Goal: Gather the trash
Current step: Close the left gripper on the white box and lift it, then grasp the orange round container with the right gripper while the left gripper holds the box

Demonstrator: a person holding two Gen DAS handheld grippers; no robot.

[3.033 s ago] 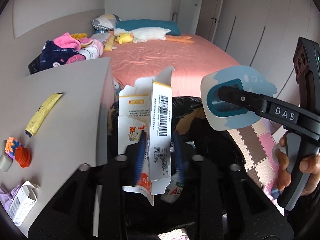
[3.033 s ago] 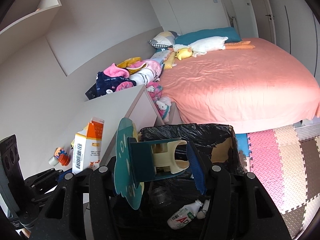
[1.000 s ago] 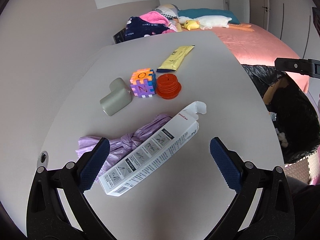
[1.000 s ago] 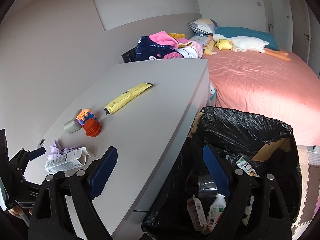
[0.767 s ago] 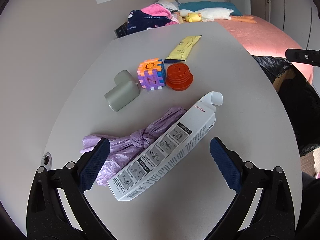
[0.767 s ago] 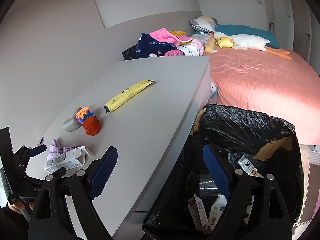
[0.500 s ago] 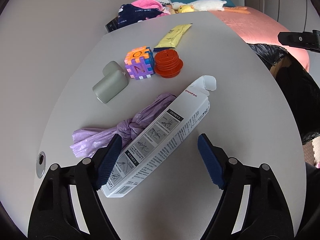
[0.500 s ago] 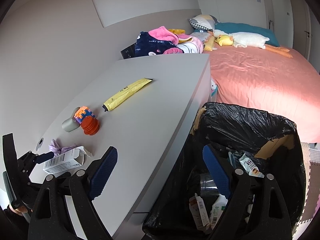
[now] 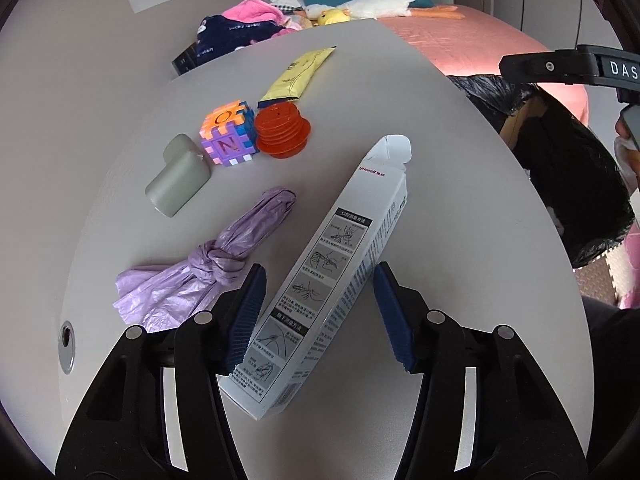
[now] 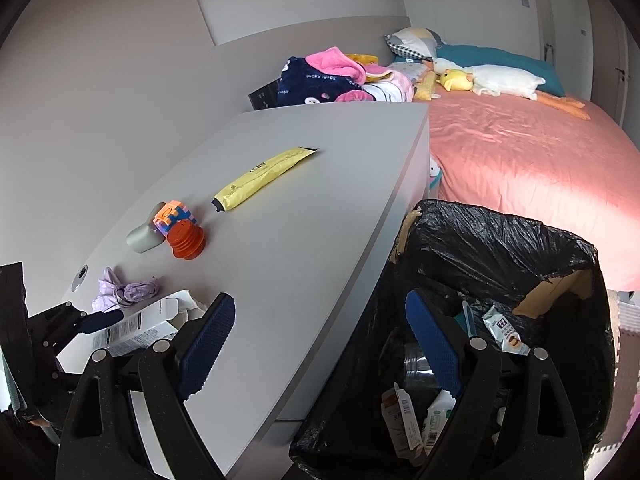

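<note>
Carton white and long on the grey table, left gripper jaws just been closing around it, pads not yet pressing, right gripper wide and empty, its view alone showing litter inside the black-lined bin.

White carton: long, printed with instruction diagrams, end flap open, lying flat and diagonal on my bench. Knotted purple plastic bag lies just beside it; yellow sachet lies flat farther back. Black-lined trash bin stands against the bench edge, part-filled with packaging.
</note>
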